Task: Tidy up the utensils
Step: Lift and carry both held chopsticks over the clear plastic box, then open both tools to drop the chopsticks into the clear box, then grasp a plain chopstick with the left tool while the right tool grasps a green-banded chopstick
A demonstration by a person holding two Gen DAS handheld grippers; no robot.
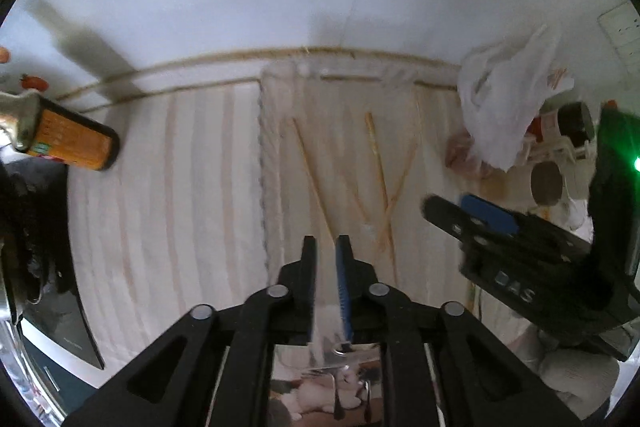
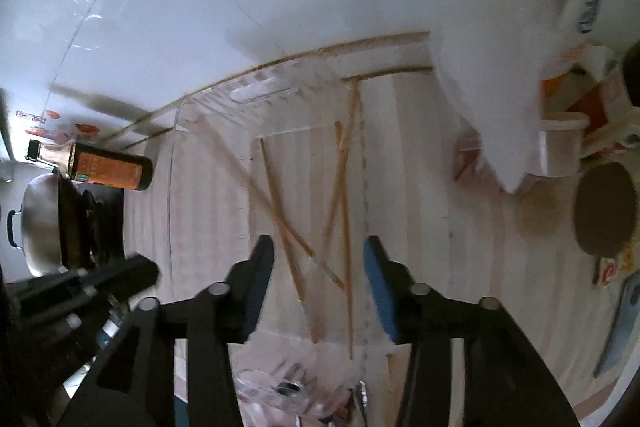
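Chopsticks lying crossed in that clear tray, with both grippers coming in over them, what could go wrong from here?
1. The chopsticks lie crossed and overlapping, so the open right gripper may pinch two at once or flick one away.
2. The left gripper, jaws only slightly apart, works close beside the right one, so they could knock together.
3. The clear tray looks light and could slide on the counter if a finger catches its rim.

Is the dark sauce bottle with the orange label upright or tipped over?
Upright, as far as the views show: the dark sauce bottle with the orange label stands on its base on the striped countertop, neck pointing away from it.
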